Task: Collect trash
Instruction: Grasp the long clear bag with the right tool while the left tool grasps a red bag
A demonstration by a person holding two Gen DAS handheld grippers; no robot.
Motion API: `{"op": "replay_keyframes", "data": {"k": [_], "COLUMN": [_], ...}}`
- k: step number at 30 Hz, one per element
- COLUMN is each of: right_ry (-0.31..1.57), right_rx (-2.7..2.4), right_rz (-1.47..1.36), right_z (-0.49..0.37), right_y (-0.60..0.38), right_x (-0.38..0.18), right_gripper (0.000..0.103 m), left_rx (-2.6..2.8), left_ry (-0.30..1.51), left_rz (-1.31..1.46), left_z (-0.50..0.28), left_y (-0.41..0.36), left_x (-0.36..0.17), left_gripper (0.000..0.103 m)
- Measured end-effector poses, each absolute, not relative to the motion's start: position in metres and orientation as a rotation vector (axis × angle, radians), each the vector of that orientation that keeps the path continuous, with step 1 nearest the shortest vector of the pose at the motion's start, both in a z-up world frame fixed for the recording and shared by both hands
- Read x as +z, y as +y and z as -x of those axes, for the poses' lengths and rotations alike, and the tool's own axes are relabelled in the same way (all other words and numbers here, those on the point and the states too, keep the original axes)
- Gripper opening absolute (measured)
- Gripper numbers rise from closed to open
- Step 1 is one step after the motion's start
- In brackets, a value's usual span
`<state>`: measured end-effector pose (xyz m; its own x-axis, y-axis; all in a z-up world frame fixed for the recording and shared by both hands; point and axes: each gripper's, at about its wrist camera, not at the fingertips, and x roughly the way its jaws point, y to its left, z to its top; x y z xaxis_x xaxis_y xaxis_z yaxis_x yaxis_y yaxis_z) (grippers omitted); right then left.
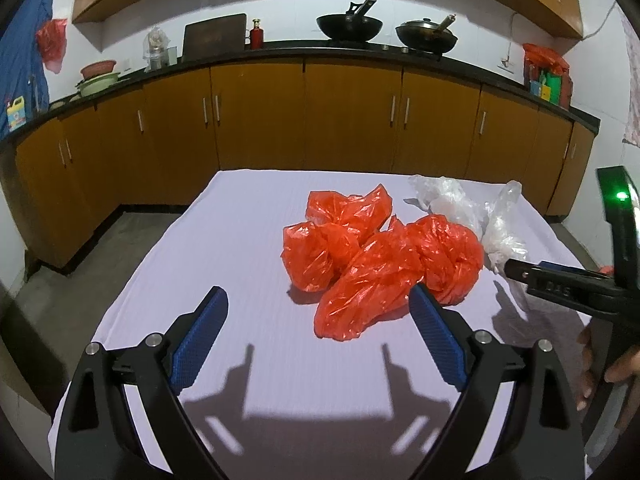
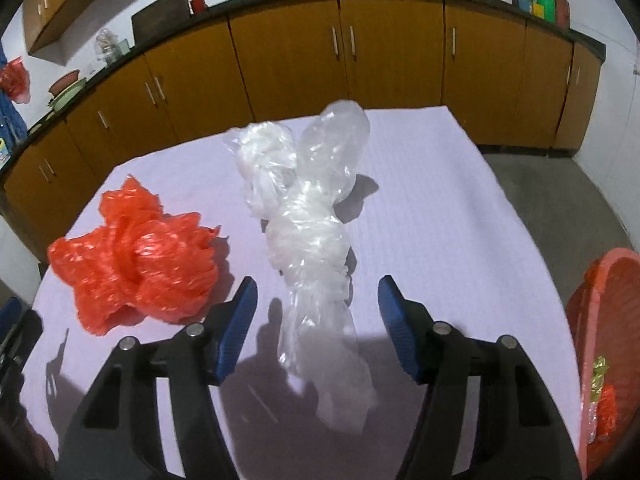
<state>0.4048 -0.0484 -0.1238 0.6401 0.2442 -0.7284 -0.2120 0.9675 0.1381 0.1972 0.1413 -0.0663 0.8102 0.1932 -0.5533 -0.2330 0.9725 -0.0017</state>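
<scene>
Crumpled red plastic bags (image 1: 380, 252) lie bunched in the middle of the white-covered table (image 1: 200, 280). My left gripper (image 1: 318, 292) stands open just short of them; its right pad is beside the nearest bag and holds nothing. To the right lie clear plastic bags (image 1: 500, 224). In the right wrist view a long clear plastic bag (image 2: 312, 240) runs between the blue pads of my right gripper (image 2: 318, 283). The pads stand apart from it on both sides, so that gripper is open. The red bags (image 2: 140, 268) lie to its left.
A red basket (image 2: 580, 320) with some scraps inside sits off the table's right edge. A person's hand (image 1: 612, 368) holds the right gripper. Brown cabinets (image 1: 304, 112) and a black counter with two woks (image 1: 348, 26) stand behind the table, with concrete floor around it.
</scene>
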Motion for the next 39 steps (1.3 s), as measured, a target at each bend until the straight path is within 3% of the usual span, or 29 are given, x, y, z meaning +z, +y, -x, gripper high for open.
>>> {"op": "replay_keyframes", "data": {"k": [2, 5, 11, 39], "right_ry": [0.848, 0.874, 0.856, 0.849], "right_rx": [0.261, 0.273, 0.26, 0.225], "right_rz": [-0.033, -0.022, -0.056, -0.151], "right_z": [-0.41, -0.416, -0.408, -0.352], "right_y": [-0.046, -0.045, -0.065, -0.136], "right_x": [-0.128, -0.134, -0.132, -0.137], "right_gripper": [0.052, 0.029, 0.017, 0.015], "left_rx": [0.223, 0.218, 0.189, 0.054], "left_ry": [0.581, 0.577, 0.561, 0.737], "left_rz": [0.068, 0.074, 0.063, 0.075], "left_z": [-0.199, -0.201, -0.209, -0.298], "left_y": [0.14, 0.14, 0.126, 0.071], "left_x": [-0.066, -0.065, -0.064, -0.092], "left_gripper": [0.091, 0.091, 0.095, 0.094]}}
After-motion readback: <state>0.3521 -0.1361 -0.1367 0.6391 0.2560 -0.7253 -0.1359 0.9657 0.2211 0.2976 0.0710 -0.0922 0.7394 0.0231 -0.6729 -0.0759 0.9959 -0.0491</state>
